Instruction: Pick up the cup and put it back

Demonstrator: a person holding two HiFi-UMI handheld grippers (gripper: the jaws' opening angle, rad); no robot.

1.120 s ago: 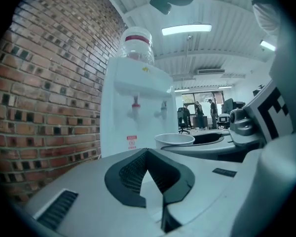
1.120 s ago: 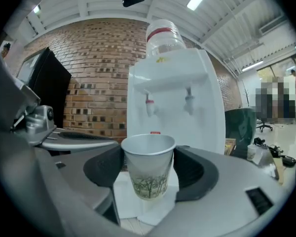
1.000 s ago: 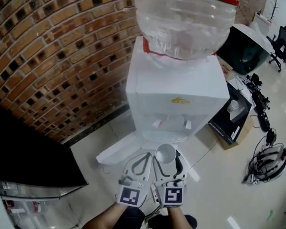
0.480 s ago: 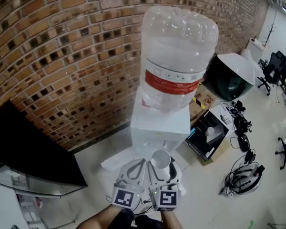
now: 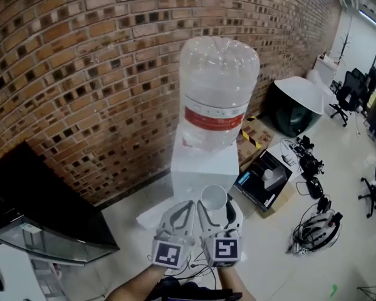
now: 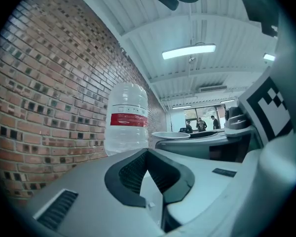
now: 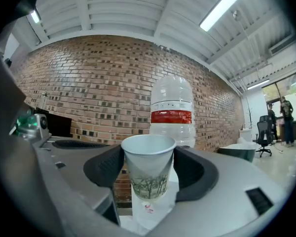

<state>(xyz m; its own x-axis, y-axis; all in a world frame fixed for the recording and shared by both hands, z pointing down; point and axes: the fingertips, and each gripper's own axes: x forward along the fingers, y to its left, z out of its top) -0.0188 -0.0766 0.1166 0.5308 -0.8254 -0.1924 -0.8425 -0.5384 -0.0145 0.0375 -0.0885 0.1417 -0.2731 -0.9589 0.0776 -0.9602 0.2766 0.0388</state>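
1. Cup [image 7: 149,174]: you have one white paper cup with a green tree print. It is upright, its mouth is open upward, and it is held in the air just in front of the dispenser [image 5: 203,162], not touching it.
2. Your right tool [image 5: 217,207] holds the cup. Its two dark pads press on opposite sides of the cup just under the rim, so the jaws stand wide apart around it.
3. Your left tool [image 5: 187,209] holds nothing. Its jaws meet at the tips with an empty gap behind them.
4. The two tools sit side by side, very close together, and each carries one marker cube facing you.
5. There is one white dispenser on the floor [image 5: 282,274] against the brick wall [image 5: 81,74].
6. One clear bottle [image 5: 218,86] with a red band stands neck down on top of the dispenser.
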